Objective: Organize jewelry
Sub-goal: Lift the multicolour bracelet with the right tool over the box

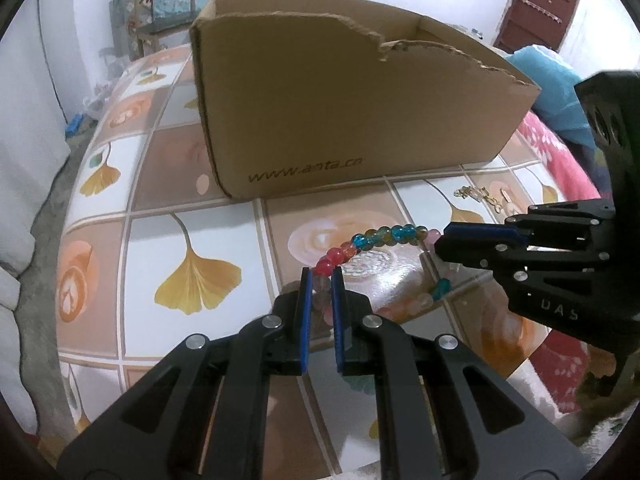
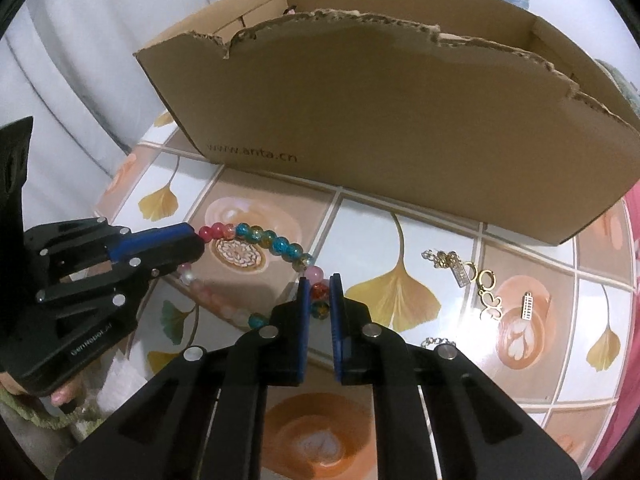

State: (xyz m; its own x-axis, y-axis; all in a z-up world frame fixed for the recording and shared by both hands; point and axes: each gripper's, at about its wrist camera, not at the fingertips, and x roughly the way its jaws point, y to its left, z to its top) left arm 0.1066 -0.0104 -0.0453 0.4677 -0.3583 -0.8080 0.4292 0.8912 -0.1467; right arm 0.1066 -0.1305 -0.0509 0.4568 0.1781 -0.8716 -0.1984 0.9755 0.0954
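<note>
Patterned tabletop (image 2: 400,240): beyond both grippers, a torn cardboard box (image 2: 380,120), contents hidden. Left gripper (image 1: 322,280) and right gripper (image 2: 319,286) each pinch the beaded bracelet (image 2: 276,246), stretched between them.

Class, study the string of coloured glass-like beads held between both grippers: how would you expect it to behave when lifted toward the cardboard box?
The multicoloured bead bracelet will probably sag: its strand already curves between the left gripper and right gripper. Its round, glossy beads may slip or roll if released. It looks light but possibly chip-prone.
</note>
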